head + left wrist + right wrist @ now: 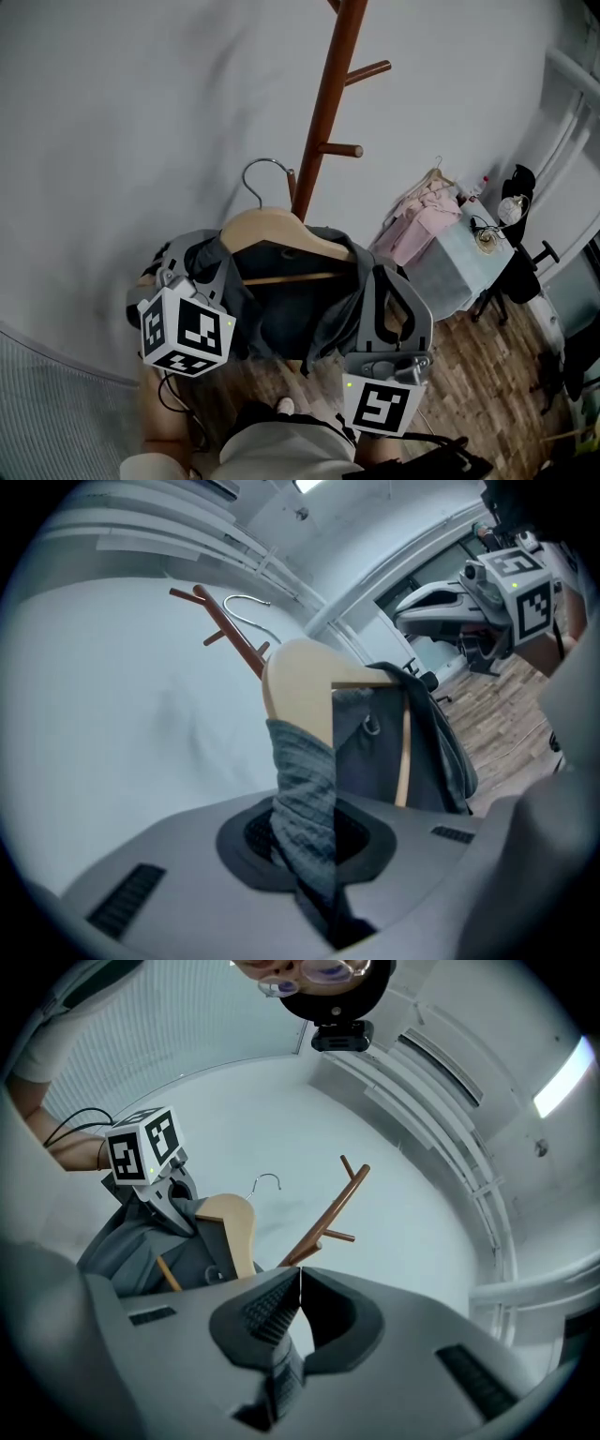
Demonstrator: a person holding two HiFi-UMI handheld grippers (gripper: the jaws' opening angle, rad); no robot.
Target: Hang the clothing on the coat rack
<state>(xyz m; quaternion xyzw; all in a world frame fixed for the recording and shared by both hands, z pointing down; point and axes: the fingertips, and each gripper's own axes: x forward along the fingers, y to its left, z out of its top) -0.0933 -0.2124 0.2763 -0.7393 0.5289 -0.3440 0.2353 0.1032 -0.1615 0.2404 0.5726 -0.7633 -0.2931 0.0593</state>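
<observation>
At far left, left tool [305,841]: clenched on a fold of the dark clothing [281,314]
Clothing: draped on wooden hanger [272,230], held up near coat rack [328,103]
Handling: probably soft, light, limp, apt to slip
Hold: hanger shoulders through cloth
Right tool [298,1312]: clenched, no cloth seen between pads

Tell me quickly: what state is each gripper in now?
Left gripper: closed on the garment.
Right gripper: closed, nothing visible between its jaws.
</observation>
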